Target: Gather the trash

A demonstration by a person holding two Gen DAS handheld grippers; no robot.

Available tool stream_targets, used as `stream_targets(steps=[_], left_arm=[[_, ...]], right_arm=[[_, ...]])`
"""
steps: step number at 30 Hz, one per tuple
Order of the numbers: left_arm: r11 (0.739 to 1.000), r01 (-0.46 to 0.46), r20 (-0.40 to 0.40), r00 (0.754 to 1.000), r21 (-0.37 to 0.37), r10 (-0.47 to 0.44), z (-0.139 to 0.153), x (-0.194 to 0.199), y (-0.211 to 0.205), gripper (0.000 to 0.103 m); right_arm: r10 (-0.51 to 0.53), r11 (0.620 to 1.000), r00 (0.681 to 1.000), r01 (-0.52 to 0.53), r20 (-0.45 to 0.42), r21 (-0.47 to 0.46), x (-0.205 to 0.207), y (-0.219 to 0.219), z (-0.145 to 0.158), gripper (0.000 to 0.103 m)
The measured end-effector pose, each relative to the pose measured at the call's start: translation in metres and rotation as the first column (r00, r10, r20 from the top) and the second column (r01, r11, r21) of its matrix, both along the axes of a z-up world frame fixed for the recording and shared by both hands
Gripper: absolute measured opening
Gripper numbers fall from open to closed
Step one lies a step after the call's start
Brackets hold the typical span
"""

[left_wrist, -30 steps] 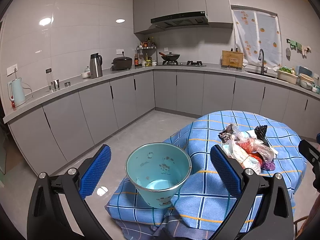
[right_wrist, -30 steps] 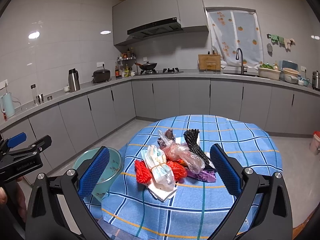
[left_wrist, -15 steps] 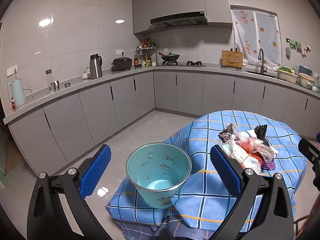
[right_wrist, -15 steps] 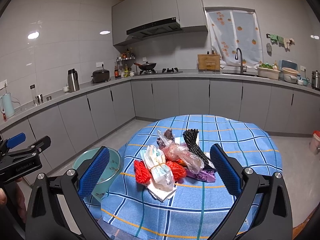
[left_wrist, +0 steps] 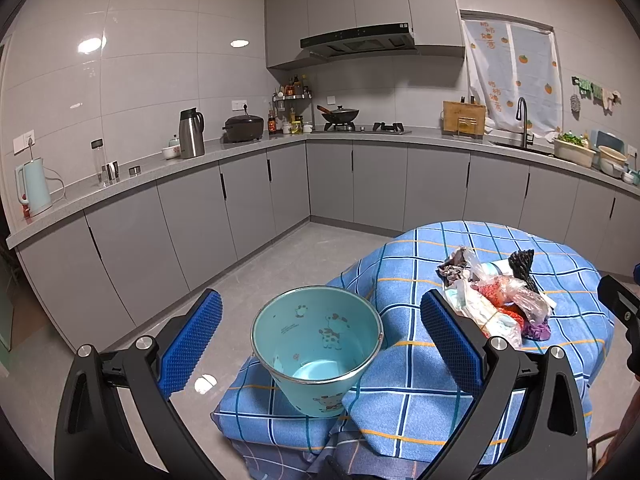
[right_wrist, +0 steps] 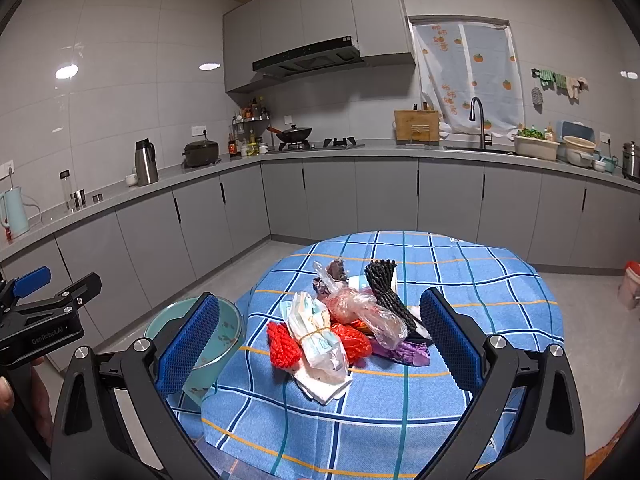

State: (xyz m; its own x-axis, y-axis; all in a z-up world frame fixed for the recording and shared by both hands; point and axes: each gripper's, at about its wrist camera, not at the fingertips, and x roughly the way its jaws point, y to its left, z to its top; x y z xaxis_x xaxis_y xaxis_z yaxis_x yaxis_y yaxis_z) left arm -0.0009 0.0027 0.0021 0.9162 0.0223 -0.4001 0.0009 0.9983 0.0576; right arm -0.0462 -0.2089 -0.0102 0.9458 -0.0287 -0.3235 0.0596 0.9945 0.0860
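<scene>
Item: trash collection, not yet begun.
Left gripper [left_wrist: 320, 336] and right gripper [right_wrist: 319, 338] are both gaping wide, carrying nothing. Trash pile [right_wrist: 344, 322] is lying on the checked tablecloth [right_wrist: 480, 280]; bucket [left_wrist: 316, 344] is standing empty beside the table, its bare inside showing in the left view only.

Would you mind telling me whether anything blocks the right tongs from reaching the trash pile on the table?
Nothing visible does: the right tongs are open and face the trash pile directly, with only bare checked tablecloth around it.
</scene>
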Motion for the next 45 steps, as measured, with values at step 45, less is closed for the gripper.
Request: stream_targets(steps=[45], left_arm=[[0.998,0.056,-0.121,0.991,0.03,-0.052,-0.047,0.051,-0.032,0.098]], right_arm=[[-0.171,0.985,0.984,0.168,-0.055,-0.04,0.031,-0.049,-0.04,0.099]])
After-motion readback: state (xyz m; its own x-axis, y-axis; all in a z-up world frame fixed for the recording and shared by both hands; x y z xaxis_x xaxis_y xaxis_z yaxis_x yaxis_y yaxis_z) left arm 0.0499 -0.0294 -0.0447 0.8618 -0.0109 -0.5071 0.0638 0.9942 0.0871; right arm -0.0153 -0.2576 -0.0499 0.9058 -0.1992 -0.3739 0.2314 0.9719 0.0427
